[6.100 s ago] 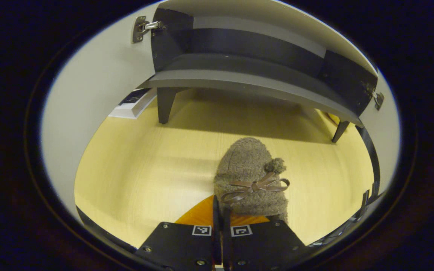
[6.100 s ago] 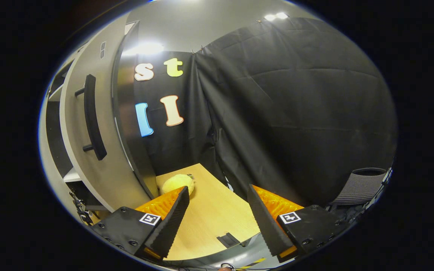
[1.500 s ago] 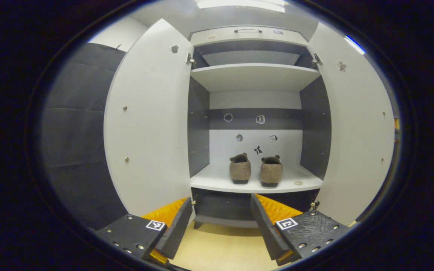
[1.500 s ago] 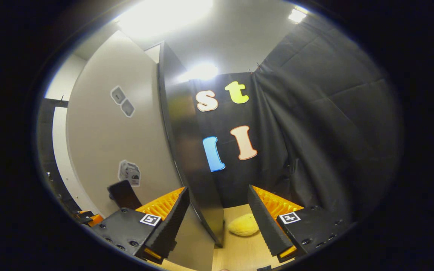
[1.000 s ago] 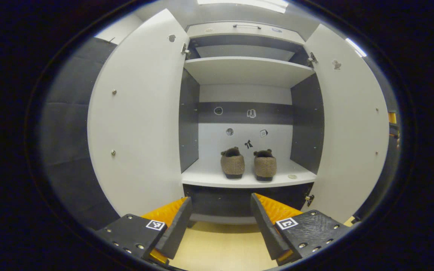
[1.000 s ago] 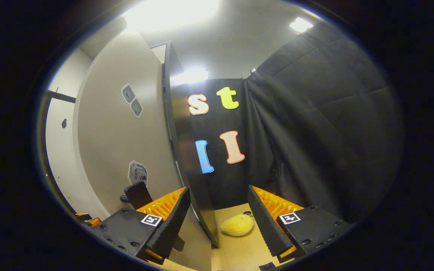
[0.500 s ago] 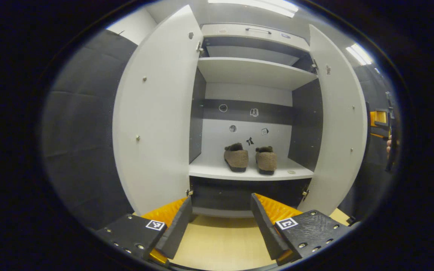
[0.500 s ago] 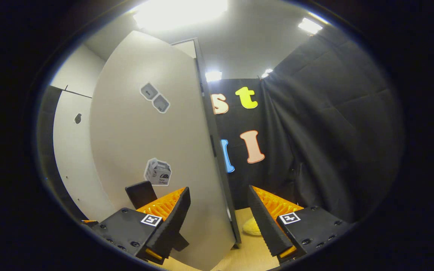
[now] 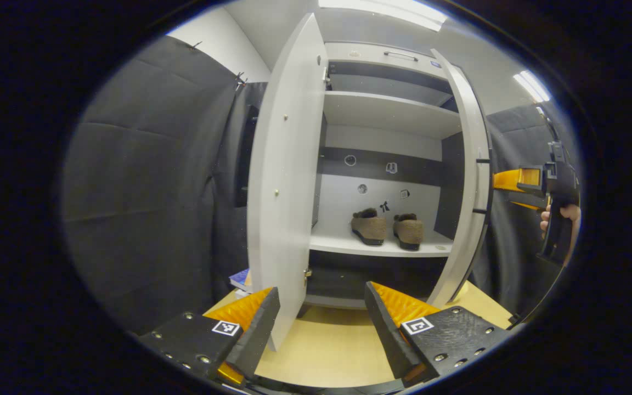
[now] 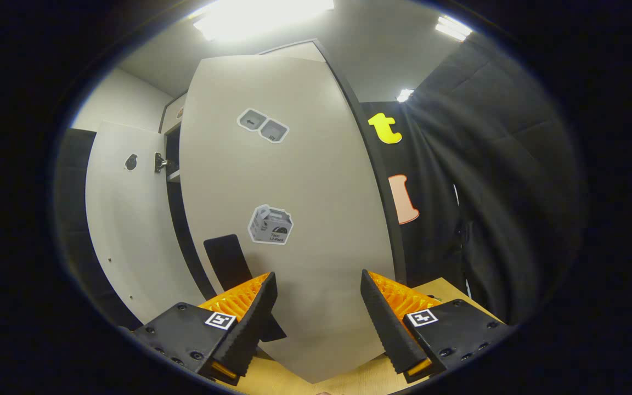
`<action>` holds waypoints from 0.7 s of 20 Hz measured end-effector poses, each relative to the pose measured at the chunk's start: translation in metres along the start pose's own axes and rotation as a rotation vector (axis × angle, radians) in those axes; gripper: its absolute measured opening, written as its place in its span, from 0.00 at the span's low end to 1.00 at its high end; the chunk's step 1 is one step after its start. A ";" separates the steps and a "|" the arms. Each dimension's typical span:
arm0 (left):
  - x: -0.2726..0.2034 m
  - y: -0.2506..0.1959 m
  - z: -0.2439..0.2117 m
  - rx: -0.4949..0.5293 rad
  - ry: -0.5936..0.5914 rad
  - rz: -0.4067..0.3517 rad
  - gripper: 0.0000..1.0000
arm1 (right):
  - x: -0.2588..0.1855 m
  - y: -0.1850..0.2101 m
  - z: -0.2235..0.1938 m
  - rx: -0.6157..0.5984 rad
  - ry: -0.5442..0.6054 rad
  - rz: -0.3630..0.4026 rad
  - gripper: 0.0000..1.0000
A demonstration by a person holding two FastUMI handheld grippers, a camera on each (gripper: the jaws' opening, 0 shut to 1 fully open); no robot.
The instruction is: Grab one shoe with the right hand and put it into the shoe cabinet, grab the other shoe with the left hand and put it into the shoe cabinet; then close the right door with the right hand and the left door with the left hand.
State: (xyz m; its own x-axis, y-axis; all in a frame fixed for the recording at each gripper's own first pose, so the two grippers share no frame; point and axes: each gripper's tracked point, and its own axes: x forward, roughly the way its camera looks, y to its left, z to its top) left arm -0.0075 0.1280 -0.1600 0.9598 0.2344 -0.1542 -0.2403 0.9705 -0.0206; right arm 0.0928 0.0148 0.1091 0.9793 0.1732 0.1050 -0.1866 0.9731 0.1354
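Right gripper view: right gripper point(image 10: 316, 318) spread wide, empty, right door point(image 10: 294, 219) close ahead. Risk: glancing push, door rebounds ajar.

Left gripper point(image 9: 321, 323) also spread, empty; left door point(image 9: 283, 192) edge just ahead, may snag.

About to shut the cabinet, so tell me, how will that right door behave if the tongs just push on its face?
The right door looks like a flat, rigid panel, so it should not flex. Hung on hinges like the one showing on the left door, it will probably swing rather than slide. Its smooth face may let the right tongs slip sideways.

Brown shoes point(image 9: 386, 228), white cabinet shelf point(image 9: 343, 244)
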 end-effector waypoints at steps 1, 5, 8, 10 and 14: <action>-0.003 0.014 0.000 0.017 -0.002 0.027 0.90 | -0.001 -0.001 0.001 -0.010 -0.007 -0.005 0.97; -0.012 0.064 0.000 0.052 -0.003 0.096 0.90 | -0.006 0.000 -0.010 -0.014 0.003 -0.026 0.97; -0.017 0.095 0.010 0.063 -0.010 0.128 0.90 | -0.014 0.003 -0.020 -0.005 0.019 -0.034 0.97; -0.017 0.111 0.022 0.041 -0.019 0.129 0.90 | -0.019 0.004 -0.026 -0.022 0.025 -0.043 0.98; -0.006 0.144 0.056 0.011 -0.077 0.136 0.94 | -0.027 0.006 -0.038 -0.046 0.044 -0.054 0.98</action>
State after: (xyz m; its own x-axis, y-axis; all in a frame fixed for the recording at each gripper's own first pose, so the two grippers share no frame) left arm -0.0394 0.2696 -0.1069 0.9269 0.3669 -0.0784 -0.3676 0.9300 0.0062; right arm 0.0682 0.0215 0.0696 0.9905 0.1262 0.0550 -0.1310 0.9869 0.0944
